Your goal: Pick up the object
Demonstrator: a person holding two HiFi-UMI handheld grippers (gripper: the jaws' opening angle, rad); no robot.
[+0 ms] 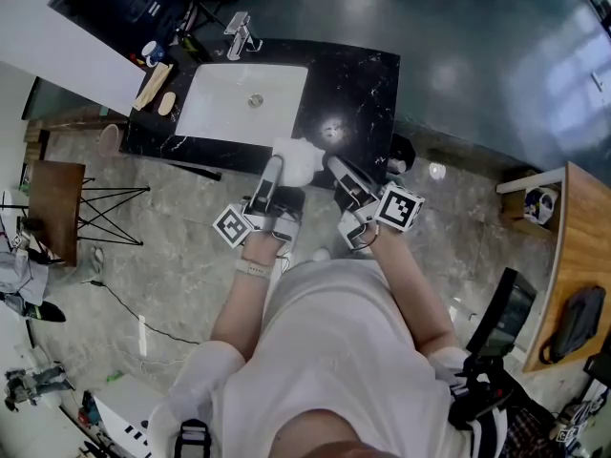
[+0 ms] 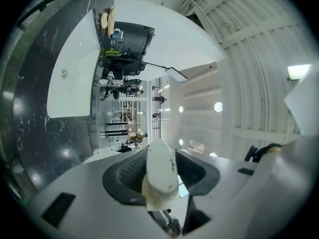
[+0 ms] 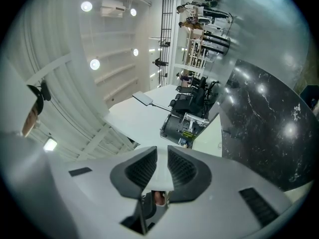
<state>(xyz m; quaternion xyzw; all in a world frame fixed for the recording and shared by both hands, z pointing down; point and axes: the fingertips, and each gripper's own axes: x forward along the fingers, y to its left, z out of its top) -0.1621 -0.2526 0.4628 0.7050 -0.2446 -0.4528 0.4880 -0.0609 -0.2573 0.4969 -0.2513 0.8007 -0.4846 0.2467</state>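
A white, oblong object (image 1: 302,158) is at the front edge of the black marble counter (image 1: 355,84), just right of the sink. My left gripper (image 1: 278,167) reaches it from below and is shut on it. In the left gripper view the white object (image 2: 160,164) stands edge-on between the dark pads (image 2: 128,176), well above the counter. My right gripper (image 1: 335,173) hovers just right of the object, over the counter's edge. In the right gripper view my right gripper (image 3: 162,169) has its jaws drawn close, with only a narrow pale slit and nothing clearly held.
A white sink (image 1: 243,98) with a chrome faucet (image 1: 239,36) is set in the counter. Small toiletries (image 1: 158,86) lie at its left end. A wooden side table (image 1: 55,198) stands to the left and a wooden desk (image 1: 582,246) to the right.
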